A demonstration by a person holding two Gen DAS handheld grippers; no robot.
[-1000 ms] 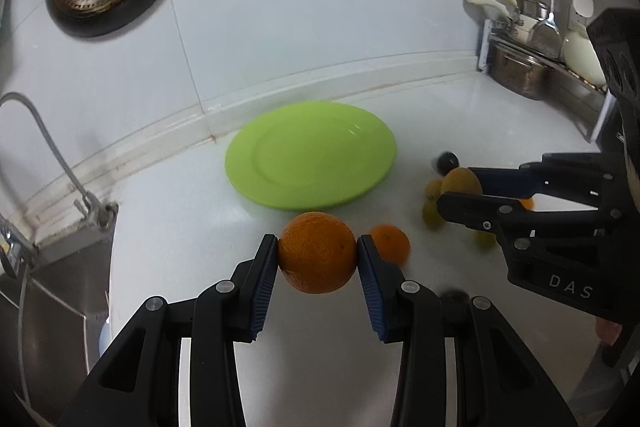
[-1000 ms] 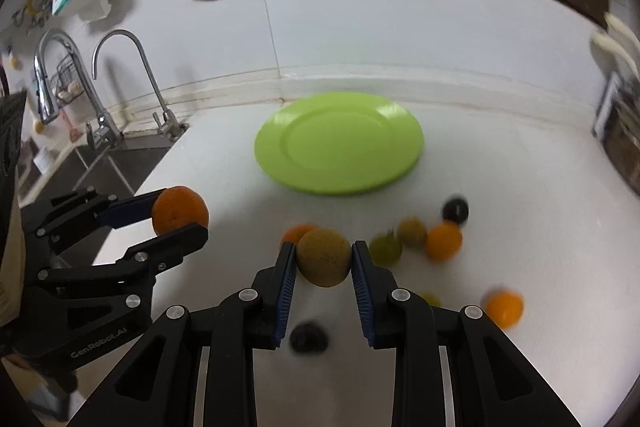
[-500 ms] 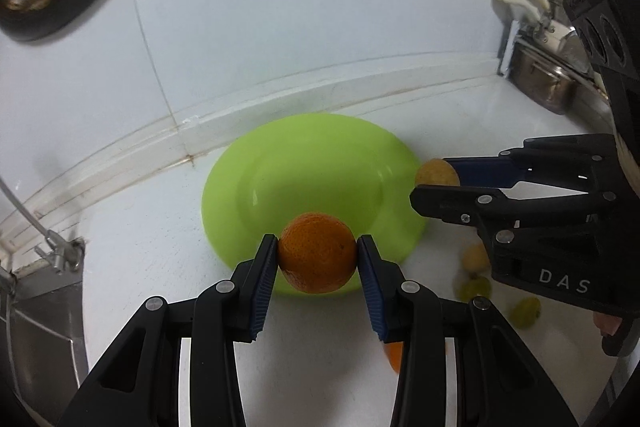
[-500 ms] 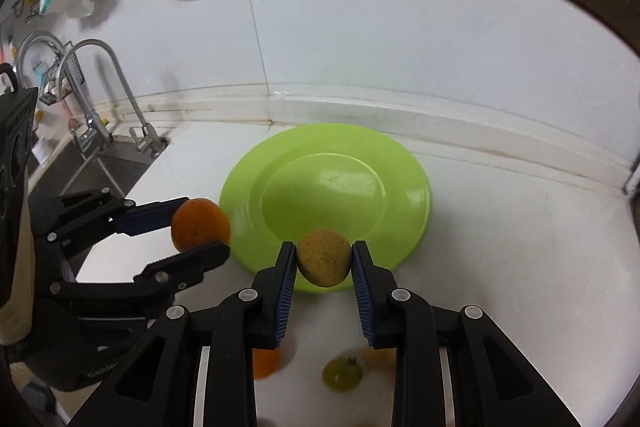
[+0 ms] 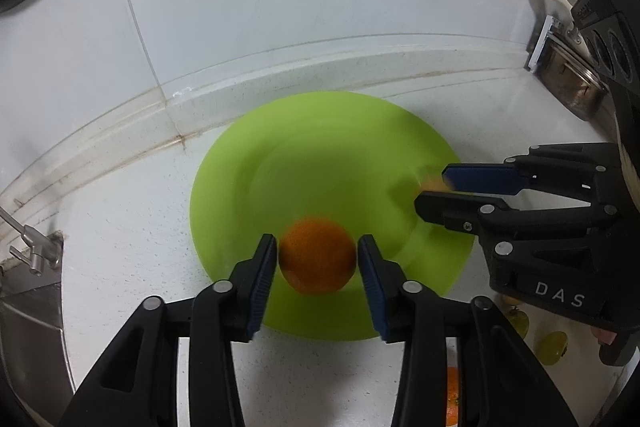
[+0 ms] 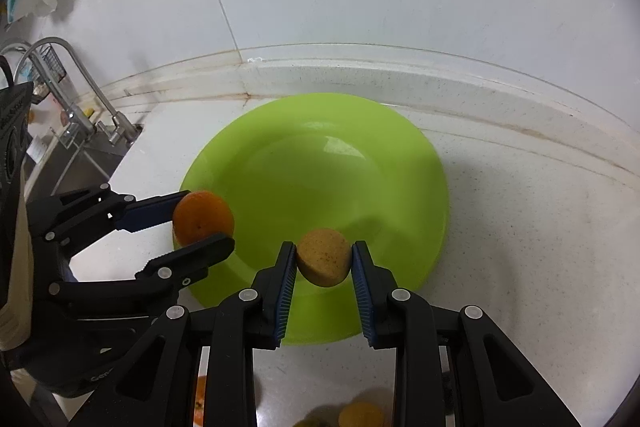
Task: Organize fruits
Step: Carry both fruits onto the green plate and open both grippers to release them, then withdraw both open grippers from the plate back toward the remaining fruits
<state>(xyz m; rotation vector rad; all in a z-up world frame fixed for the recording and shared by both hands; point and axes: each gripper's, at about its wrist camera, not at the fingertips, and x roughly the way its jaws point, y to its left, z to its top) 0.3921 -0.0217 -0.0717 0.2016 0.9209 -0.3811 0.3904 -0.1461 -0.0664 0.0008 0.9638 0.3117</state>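
My left gripper is shut on an orange and holds it over the near rim of the green plate. My right gripper is shut on a brownish-yellow fruit over the near part of the same plate. In the right wrist view the left gripper with its orange is at the plate's left rim. In the left wrist view the right gripper is at the plate's right rim, its fruit mostly hidden.
Loose fruits lie on the white counter behind the grippers: green ones, an orange and a yellow one. A sink with taps is at the left. A metal rack with utensils stands at the right. The tiled wall is close behind the plate.
Both grippers have moved forward with their fruits, from above the loose fruits to over the plate's near rim. The plate now fills much more of both views.
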